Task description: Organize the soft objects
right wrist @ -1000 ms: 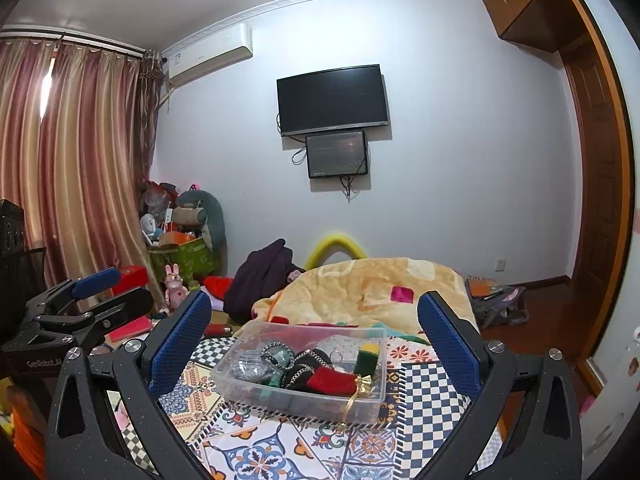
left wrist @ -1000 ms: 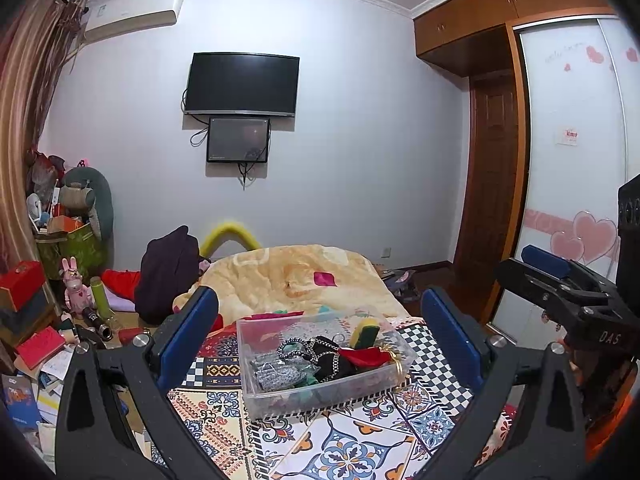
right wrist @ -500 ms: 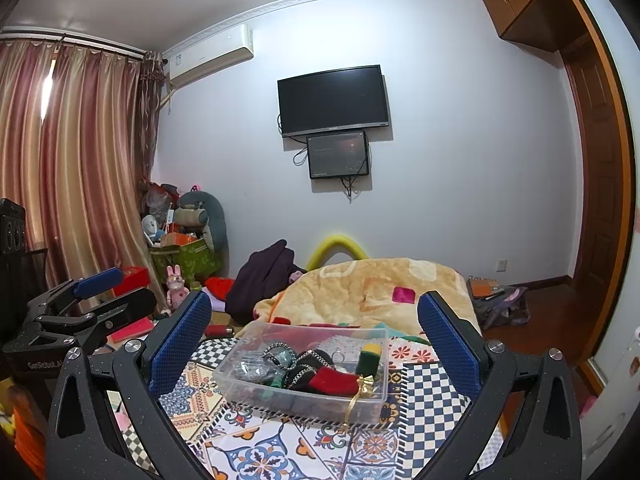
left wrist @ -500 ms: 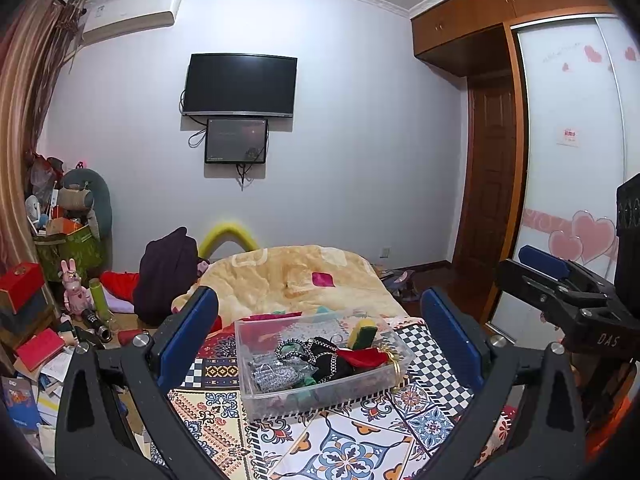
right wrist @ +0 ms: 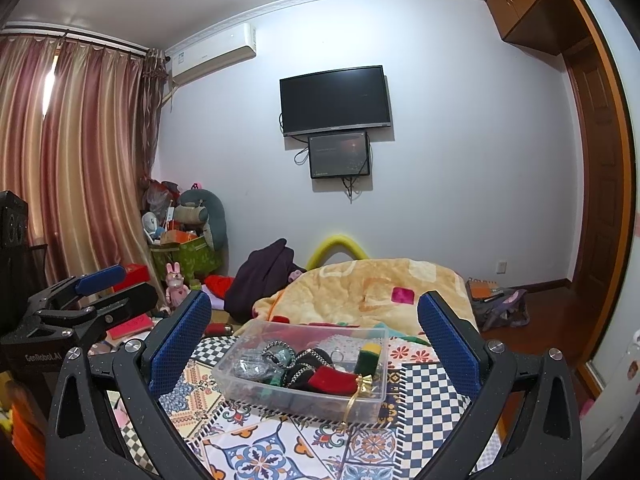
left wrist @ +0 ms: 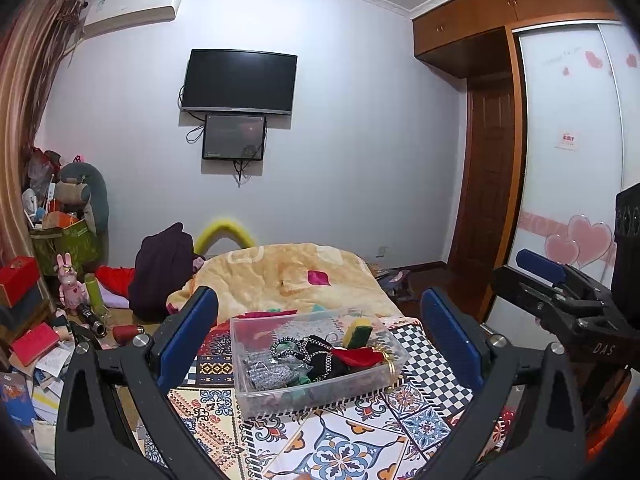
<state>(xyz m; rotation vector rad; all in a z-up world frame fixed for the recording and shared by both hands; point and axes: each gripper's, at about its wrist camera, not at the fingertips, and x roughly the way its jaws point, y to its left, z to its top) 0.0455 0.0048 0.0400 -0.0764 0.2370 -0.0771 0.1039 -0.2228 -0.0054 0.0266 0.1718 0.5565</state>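
Grippers are the nearest things, and both are hanging in the air with nothing in them. The left gripper [left wrist: 320,344] is holding its two blue fingers [left wrist: 188,340] wide apart, and the right gripper [right wrist: 314,344] is doing the same. I think they are being kept wide so a soft thing can fit between them.

Just ahead of both grippers and a little below them, a clear plastic box [left wrist: 316,392] is sitting on a bright patterned cloth [left wrist: 340,448]. The soft things are lying inside this box in a heap. A red pouch [right wrist: 334,380] with a gold bow [right wrist: 366,380] is lying at the near side, toward the right gripper. A yellow and green sponge [right wrist: 370,356] is standing up behind it. Dark beaded bands [right wrist: 304,364] and something silver [left wrist: 264,372] are bunched on the left gripper's side. They are all piled together, so they fit either a box being filled or a box waiting to be sorted. I cannot tell which.

Farther ahead, a yellow blanket [left wrist: 288,276] is lying in a big lump. A few small bright bits are poking out between it and the box, but I cannot tell what they are.

Far ahead, a black TV [right wrist: 335,100] is hanging on the wall.
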